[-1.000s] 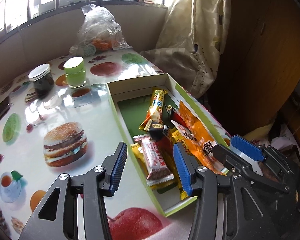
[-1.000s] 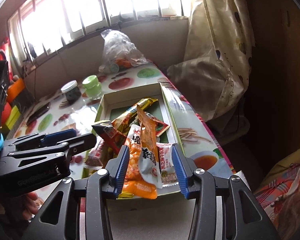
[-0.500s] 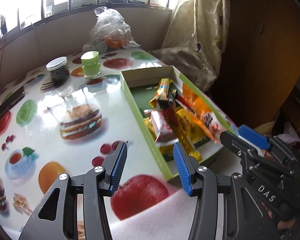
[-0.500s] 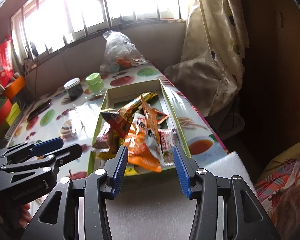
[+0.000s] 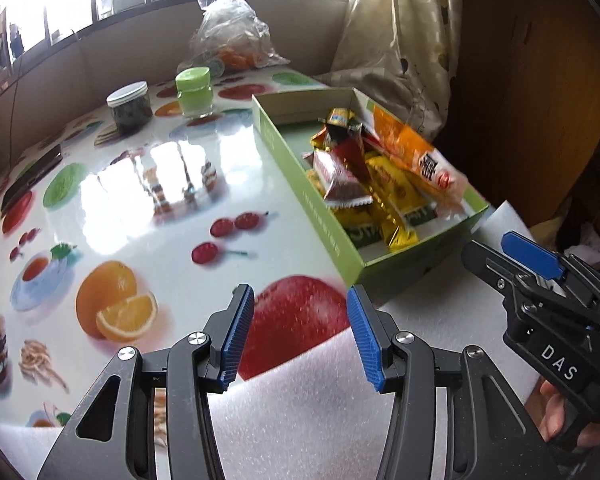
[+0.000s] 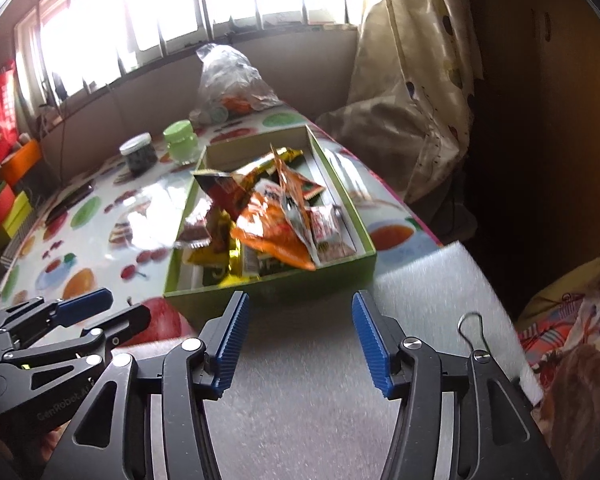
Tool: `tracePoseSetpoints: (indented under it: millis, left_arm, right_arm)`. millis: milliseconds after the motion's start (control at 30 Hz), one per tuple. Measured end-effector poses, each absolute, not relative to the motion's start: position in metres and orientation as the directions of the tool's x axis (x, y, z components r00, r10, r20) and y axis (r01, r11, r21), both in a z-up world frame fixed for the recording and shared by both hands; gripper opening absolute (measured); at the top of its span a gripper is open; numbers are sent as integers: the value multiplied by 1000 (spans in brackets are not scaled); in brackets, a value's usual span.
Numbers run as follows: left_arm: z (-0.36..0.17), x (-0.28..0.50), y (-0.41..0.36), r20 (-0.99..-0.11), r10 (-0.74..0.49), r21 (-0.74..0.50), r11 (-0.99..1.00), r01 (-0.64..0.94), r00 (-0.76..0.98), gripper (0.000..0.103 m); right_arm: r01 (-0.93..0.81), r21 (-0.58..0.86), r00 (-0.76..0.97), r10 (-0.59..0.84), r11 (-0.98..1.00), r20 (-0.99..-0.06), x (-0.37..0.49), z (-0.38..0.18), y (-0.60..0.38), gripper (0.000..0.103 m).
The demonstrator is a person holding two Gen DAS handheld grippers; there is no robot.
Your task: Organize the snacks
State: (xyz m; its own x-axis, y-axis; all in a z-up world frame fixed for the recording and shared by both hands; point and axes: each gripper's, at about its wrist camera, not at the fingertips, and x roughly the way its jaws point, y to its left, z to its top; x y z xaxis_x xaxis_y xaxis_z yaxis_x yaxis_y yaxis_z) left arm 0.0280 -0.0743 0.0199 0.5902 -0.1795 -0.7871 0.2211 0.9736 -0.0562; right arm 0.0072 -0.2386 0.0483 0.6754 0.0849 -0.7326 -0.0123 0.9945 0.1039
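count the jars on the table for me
2. A dark jar with a white lid, and a green jar just to its right, both at the far side of the table, left of the snack box.

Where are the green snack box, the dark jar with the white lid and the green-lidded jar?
green snack box [image 5: 300,168]: left wrist view, outer left wall.
dark jar [image 5: 132,114]: left wrist view, glass body.
green-lidded jar [image 6: 181,143]: right wrist view, body below lid.

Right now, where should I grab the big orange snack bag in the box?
Probably grip the orange bag by its flat sealed top edge, coming from above. It leans tilted on top of the other snacks in the green box, so that thin edge sticks up free.
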Motion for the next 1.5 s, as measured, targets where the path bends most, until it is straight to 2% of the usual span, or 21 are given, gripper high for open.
tracePoseSetpoints:
  millis: [433,533,1500]
  left_arm:
    - [0,25,-78,-813,-178,-64,974,219,554,52]
    - [-1,27,-75,-812,-177,-68,975,210,556,56]
    - [-2,26,-72,-806,-186,-89,976,196,561,56]
  right_arm:
    - [-6,-22,635,-14,1000,-772,4,25,-230,57]
    - [-1,-26,638,-19,1000,-770,4,23,-229,57]
    - [21,-31,652,-37,999,-757,2,23,-227,59]
